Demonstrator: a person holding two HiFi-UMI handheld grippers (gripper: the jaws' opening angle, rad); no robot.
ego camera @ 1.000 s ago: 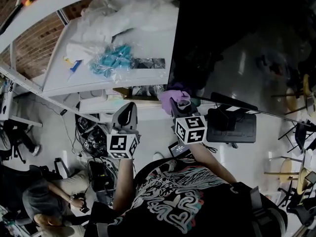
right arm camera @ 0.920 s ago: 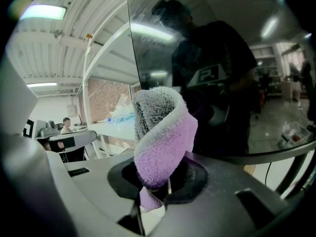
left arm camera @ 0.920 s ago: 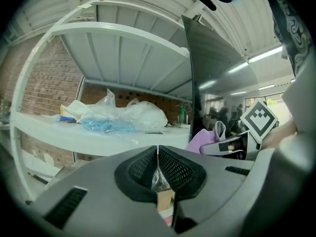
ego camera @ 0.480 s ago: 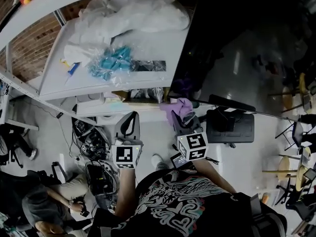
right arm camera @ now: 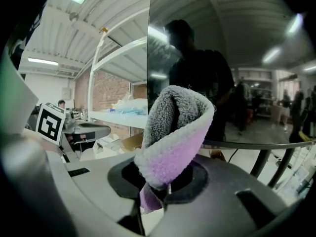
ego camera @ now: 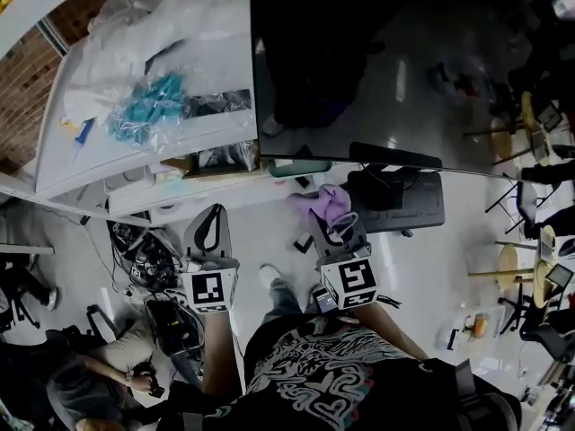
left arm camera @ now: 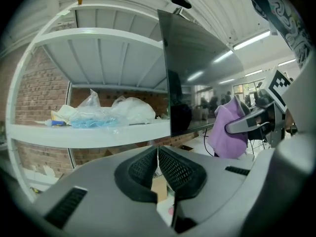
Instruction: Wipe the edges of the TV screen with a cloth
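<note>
My right gripper has its jaws clamped on the purple cloth. The cloth stands up from between my fingers in a folded hump, grey fleece inside and purple outside. Ahead of these fingertips and above them rises the TV screen, dark and glossy. Its left edge runs up just past the cloth's left side, and its lower edge passes behind the hump. From the head view the cloth sits just short of that lower edge, apart from the glass.

My left gripper has its jaws pressed together with nothing between them. Ahead of those fingertips and to their left is a white shelf carrying plastic bags. The screen's left edge stands ahead and slightly right.
</note>
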